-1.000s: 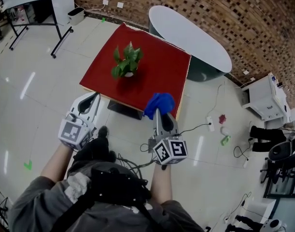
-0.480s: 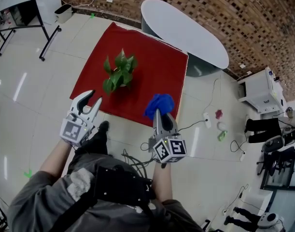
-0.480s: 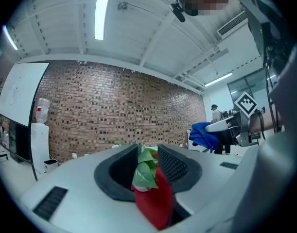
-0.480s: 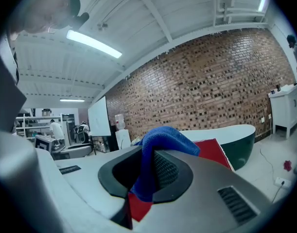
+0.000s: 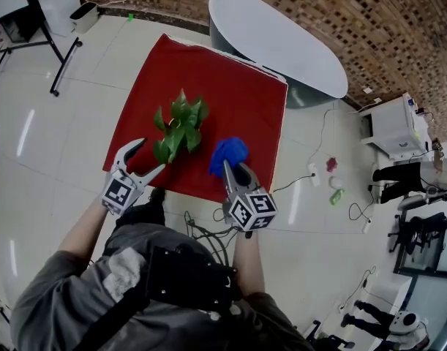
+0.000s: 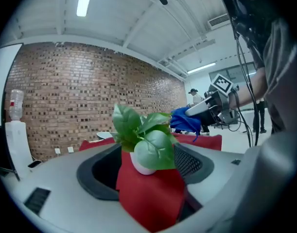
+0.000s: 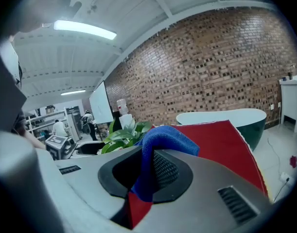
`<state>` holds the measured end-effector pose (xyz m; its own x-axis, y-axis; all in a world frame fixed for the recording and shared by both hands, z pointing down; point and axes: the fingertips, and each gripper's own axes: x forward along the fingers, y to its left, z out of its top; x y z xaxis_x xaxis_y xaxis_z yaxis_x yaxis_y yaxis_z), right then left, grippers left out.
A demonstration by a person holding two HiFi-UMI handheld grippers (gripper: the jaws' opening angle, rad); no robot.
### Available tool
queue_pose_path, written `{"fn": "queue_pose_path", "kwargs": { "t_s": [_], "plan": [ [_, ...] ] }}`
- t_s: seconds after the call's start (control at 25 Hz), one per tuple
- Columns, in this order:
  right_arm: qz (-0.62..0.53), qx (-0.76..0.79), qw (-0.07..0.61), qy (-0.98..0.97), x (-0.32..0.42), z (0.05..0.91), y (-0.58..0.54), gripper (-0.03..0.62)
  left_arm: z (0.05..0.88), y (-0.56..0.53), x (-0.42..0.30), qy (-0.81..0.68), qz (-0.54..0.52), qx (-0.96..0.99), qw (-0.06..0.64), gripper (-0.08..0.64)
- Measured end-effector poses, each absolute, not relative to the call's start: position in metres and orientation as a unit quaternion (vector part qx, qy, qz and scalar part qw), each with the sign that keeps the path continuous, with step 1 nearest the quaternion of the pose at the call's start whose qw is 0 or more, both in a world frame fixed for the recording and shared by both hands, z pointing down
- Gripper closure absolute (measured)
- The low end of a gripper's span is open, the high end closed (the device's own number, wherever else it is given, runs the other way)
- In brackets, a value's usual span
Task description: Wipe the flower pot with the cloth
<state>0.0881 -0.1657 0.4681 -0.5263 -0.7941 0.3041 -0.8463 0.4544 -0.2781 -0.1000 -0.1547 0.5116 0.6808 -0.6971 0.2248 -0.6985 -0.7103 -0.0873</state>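
Both arms reach forward, tools tipped slightly down at the near edge of the red-covered desk (image 5: 238,86). The left tool (image 5: 150,156) has just been opening and now stands spread, framing the small white flower pot with green leaves (image 6: 141,165) without touching it. The right tool (image 5: 234,168) pinches the crumpled blue cloth (image 5: 227,152) beside the leaves.

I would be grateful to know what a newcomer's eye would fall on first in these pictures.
The bright red table cover fills the middle of the head view, with a leafy green plant in a white flower pot standing on its near half. Just right of the plant, the right claw is shut on a bunched blue cloth above the cover's near edge.
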Motion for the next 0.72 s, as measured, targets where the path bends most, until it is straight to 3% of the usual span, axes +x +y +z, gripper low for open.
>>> {"fn": "queue_pose_path", "kwargs": {
  "t_s": [0.24, 0.4, 0.72],
  "plan": [
    [0.234, 0.439, 0.108, -0.861, 0.072, 0.514, -0.233, 0.531, 0.552, -0.213, -0.092, -0.331, 0.136, 0.933, 0.038, 0.16],
    [0.242, 0.417, 0.119, -0.868, 0.066, 0.536, -0.265, 0.531, 0.566, -0.237, -0.073, -0.285, 0.15, 0.946, 0.026, 0.149],
    [0.274, 0.339, 0.112, -0.893, 0.035, 0.557, -0.302, 0.531, 0.577, -0.272, -0.044, -0.223, 0.161, 0.961, 0.026, 0.14]
  ]
}}
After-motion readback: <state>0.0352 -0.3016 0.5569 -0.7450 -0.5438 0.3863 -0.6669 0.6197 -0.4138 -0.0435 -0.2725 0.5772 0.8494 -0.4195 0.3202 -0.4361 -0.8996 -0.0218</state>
